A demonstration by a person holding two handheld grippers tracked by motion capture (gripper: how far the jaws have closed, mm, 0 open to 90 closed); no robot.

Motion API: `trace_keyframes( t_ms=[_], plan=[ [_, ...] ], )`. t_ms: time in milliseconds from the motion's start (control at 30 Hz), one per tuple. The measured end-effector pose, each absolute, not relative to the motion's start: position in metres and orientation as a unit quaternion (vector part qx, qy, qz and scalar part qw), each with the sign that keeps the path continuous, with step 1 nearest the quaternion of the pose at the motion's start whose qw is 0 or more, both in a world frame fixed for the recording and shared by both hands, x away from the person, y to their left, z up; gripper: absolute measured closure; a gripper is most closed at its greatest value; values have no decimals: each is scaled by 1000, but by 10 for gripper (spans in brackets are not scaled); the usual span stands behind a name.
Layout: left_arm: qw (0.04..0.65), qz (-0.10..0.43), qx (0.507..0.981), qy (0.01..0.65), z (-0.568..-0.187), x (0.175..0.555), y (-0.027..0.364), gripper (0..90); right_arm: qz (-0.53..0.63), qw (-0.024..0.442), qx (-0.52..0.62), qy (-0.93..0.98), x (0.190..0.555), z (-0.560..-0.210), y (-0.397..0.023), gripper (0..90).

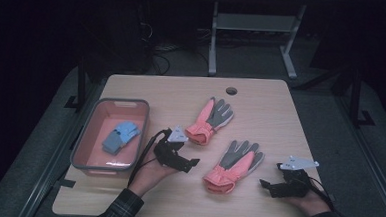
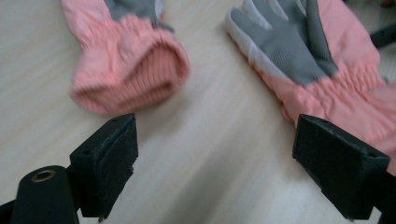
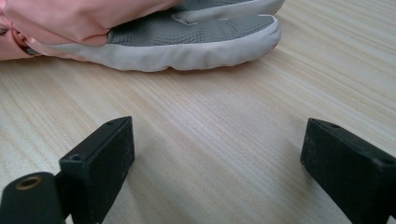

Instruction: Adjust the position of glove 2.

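Gloves in pink and grey lie palm-up on the wooden counter (image 1: 261,99), the far glove (image 1: 210,120) beyond the near glove (image 1: 233,165). The left gripper (image 1: 190,164) and right gripper (image 1: 267,185) rest beside them, fingers spread and empty. A blue cloth (image 1: 120,136) sits in the pink bin (image 1: 86,148) at left.

Matt wood-grain table (image 3: 196,135) (cloth gloves (image 2: 130,70))

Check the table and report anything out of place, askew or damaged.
Nothing looks damaged or spilled. The two pink gloves, far glove and near glove, lie loose and slanted on the table, while a blue item sits in the bin. Left gripper and right gripper are open, holding nothing.
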State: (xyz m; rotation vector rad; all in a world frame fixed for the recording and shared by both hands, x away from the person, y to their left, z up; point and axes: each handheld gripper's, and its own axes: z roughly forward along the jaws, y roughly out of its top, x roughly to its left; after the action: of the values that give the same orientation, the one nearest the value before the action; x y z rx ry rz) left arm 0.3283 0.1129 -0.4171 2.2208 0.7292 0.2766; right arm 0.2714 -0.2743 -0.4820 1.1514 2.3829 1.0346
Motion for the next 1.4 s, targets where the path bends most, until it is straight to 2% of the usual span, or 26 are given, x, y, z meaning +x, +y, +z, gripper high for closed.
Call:
trace_keyframes(
  t_ms=[600,667,1133,1400],
  plan=[
    [390,131,858,308,-397,405,93,145,360,149,401,829,271,-482,-274,94],
    [392,127,857,309,-398,412,91,186,361,149,401,829,271,-482,-274,94],
    [375,122,858,330,-416,468,69,239,360,149,401,829,271,-482,-274,94],
    [365,104,861,338,-433,483,61,330,361,149,401,829,271,-482,-274,94]
  ],
)
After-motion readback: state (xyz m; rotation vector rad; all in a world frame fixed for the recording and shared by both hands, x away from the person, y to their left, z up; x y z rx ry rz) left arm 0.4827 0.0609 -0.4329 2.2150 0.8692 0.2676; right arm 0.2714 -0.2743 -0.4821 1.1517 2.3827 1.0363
